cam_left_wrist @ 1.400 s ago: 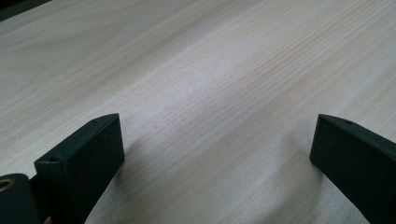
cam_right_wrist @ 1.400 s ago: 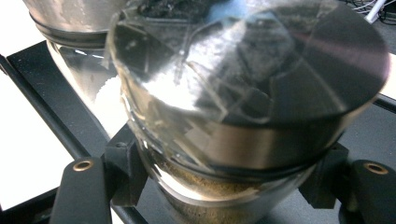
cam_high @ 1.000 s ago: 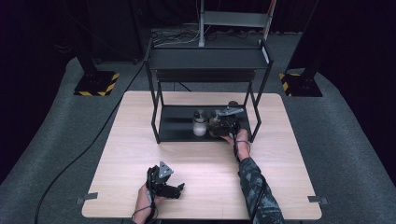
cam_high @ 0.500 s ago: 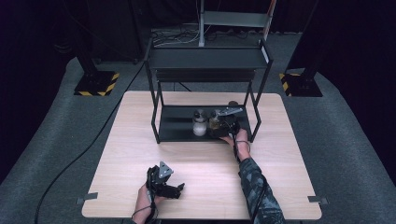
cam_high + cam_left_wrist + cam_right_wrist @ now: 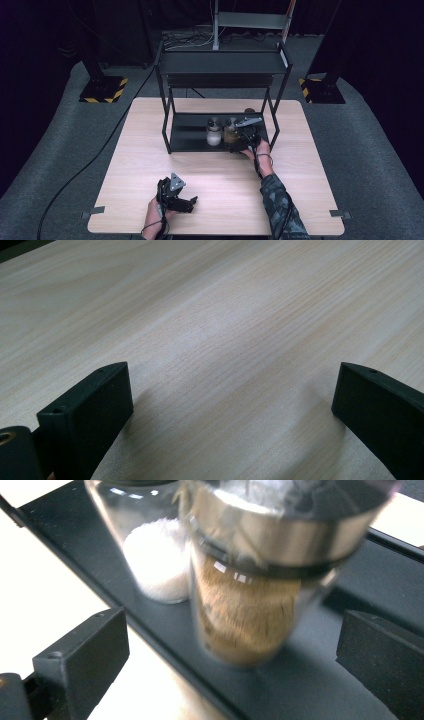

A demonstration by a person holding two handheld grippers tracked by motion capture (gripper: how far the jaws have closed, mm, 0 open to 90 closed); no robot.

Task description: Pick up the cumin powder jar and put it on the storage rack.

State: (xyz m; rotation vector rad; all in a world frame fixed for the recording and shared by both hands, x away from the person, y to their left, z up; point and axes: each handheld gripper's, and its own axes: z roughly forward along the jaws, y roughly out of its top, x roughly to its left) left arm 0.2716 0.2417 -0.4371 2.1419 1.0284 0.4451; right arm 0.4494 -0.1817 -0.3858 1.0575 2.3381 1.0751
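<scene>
The table (image 5: 150, 165) carries a black rack (image 5: 220, 65) toward its far side, and the work in hand looks to be setting jars on the rack's bottom shelf (image 5: 187, 136). Two jars stand there just beside each other: a jar of white grains (image 5: 214, 133) and, to its right, a jar of brown grains (image 5: 230, 132). Something small and brown sits behind them near the rack's right post; I cannot tell what it is.

My right gripper (image 5: 243, 137) is at the shelf's front edge, right by the brown jar. In the right gripper view the brown jar (image 5: 250, 595) stands upright on the shelf between my jaws, which are spread wide and touch nothing, with the white jar (image 5: 150, 555) beyond it. So I judge this jar placed and let go; what is left for this hand is to back out without knocking it.

My left gripper (image 5: 186, 202) rests low at the table's near edge, jaws wide apart over bare wood, holding nothing.
</scene>
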